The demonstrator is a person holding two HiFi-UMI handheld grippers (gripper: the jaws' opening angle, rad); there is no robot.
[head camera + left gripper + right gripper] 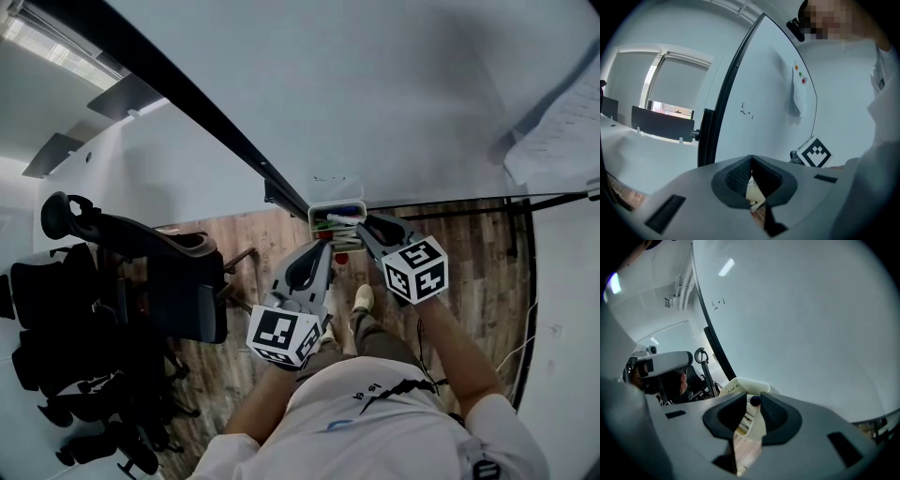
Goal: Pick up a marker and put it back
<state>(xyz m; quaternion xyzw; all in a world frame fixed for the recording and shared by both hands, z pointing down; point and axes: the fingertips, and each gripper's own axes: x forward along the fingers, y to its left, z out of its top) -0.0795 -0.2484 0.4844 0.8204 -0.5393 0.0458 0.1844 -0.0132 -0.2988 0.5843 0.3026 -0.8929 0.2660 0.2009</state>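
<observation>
Right gripper view: right gripper [755, 397] is seen clamped on a dark marker [754, 401], just above the white holder [737, 383] (mounted on whiteboard [811, 310]). Empty left gripper [751, 160] is held closed. Grasp judged done; lift-out and return left.

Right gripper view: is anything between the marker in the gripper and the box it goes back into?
Nothing visible. The right gripper seems to hold the marker by its dark end, right at the open box on the whiteboard. The left gripper, shut and empty, sits beside the box, off that path.
</observation>
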